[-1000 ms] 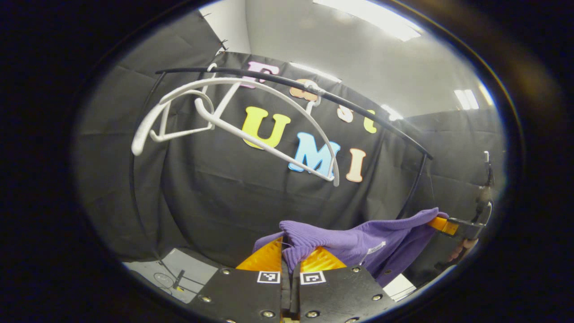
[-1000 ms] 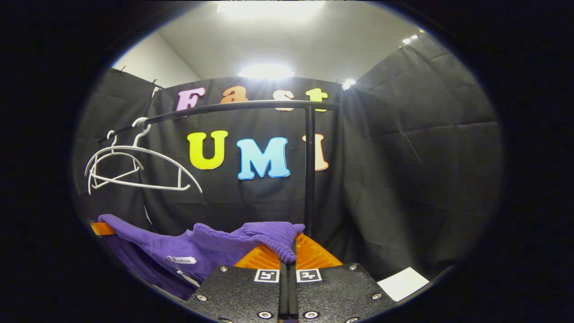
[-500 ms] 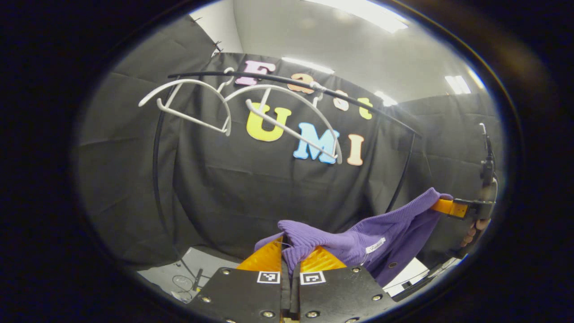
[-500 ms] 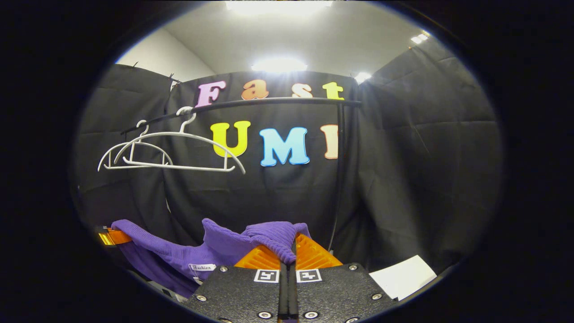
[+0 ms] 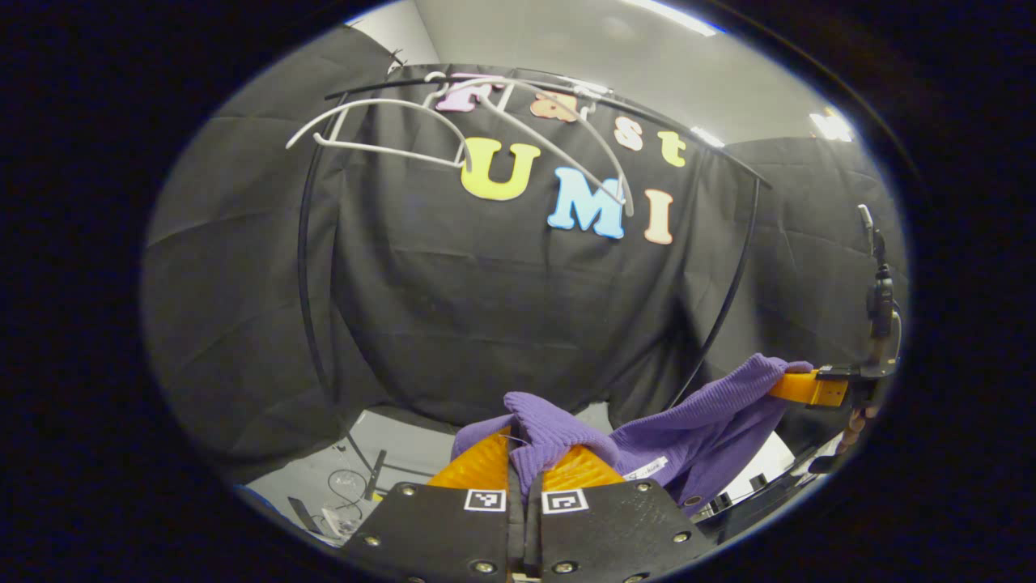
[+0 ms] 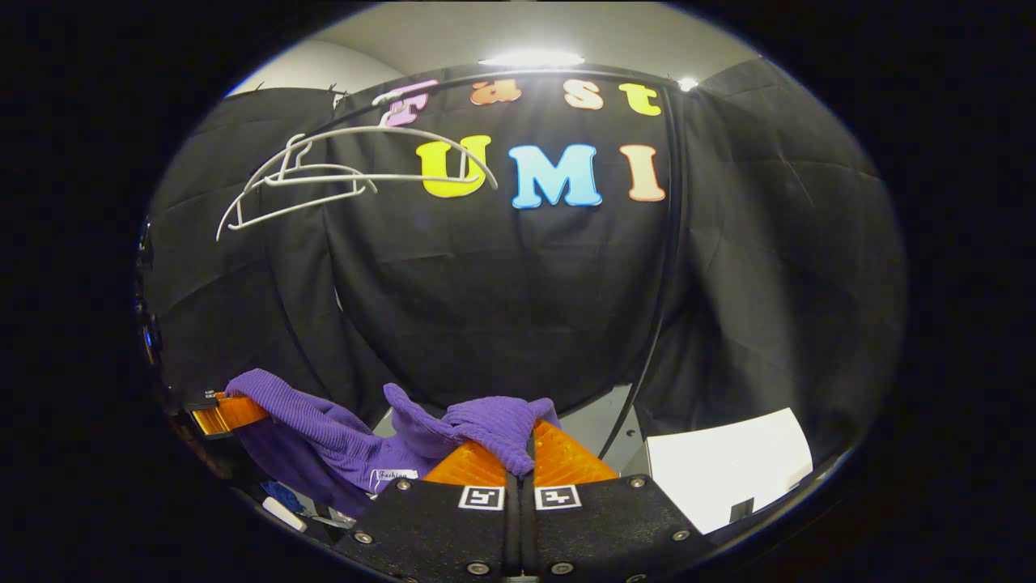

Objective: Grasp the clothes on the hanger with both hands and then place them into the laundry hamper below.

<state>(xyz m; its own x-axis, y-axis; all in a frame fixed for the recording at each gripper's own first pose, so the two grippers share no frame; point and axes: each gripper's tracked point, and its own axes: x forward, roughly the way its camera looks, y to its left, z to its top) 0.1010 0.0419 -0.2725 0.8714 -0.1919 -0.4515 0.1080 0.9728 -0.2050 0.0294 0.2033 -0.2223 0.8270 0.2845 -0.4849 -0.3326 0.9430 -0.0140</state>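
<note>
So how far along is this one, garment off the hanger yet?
Done: the white hangers hang bare on the rail. In hand: the purple garment is stretched between the left gripper and right gripper, both clamped on it. Left: lowering it into the hamper.

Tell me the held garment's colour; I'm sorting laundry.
Purple garment, clearest in the right gripper view.

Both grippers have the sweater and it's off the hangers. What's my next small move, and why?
Probably lower both grippers together, staying shut. The left gripper and right gripper each pinch the purple sweater, which hangs between them, clear of the bare white hangers up on the rail. No hamper can be made out in these views, so go down slowly until it appears.
</note>
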